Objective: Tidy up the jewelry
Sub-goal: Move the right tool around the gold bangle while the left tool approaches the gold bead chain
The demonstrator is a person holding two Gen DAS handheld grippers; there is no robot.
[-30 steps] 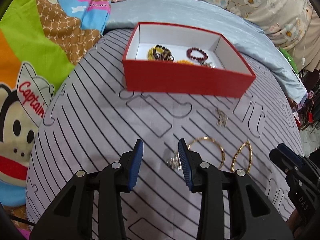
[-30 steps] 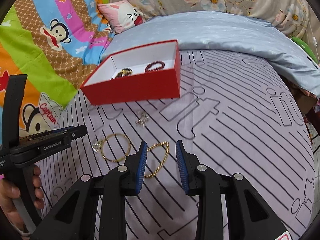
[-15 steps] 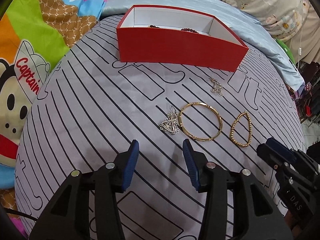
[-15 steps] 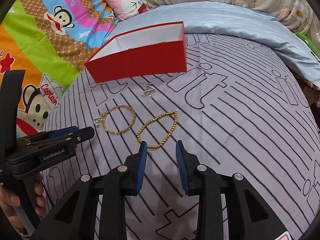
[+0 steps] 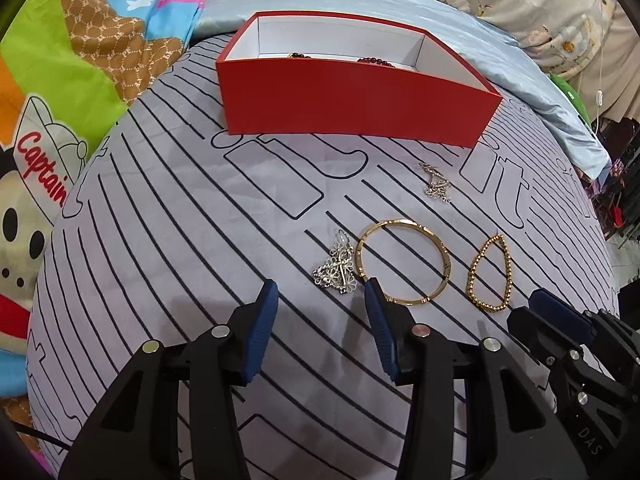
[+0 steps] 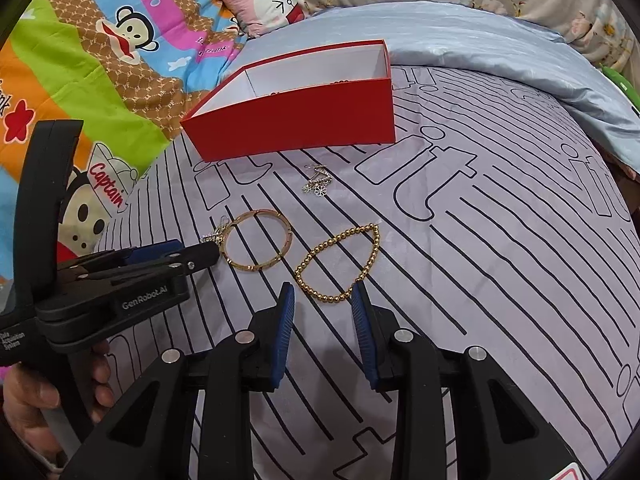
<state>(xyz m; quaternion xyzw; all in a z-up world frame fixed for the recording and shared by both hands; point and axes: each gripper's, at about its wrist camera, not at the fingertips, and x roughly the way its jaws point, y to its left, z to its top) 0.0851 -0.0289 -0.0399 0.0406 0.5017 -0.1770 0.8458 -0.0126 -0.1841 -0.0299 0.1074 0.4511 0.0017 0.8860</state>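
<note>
Four loose pieces lie on the striped grey bedsheet [image 5: 168,240], near of the open red cardboard box [image 5: 352,100] that already holds dark bead bracelets. We note the right gripper [image 6: 323,294] empty, jaws apart, with the gold beaded bracelet [image 6: 340,264] just ahead of its tips, its near end between them; its long axis runs far-right from the claw. The left gripper [image 5: 318,292] is likewise apart and empty, with the silver filigree earring [image 5: 338,268] just beyond its gap and the gold bangle [image 5: 404,266] by its right finger. We judge each arm aligned to its own piece. A second silver earring [image 5: 436,184] lies farther off, near the box.
</note>
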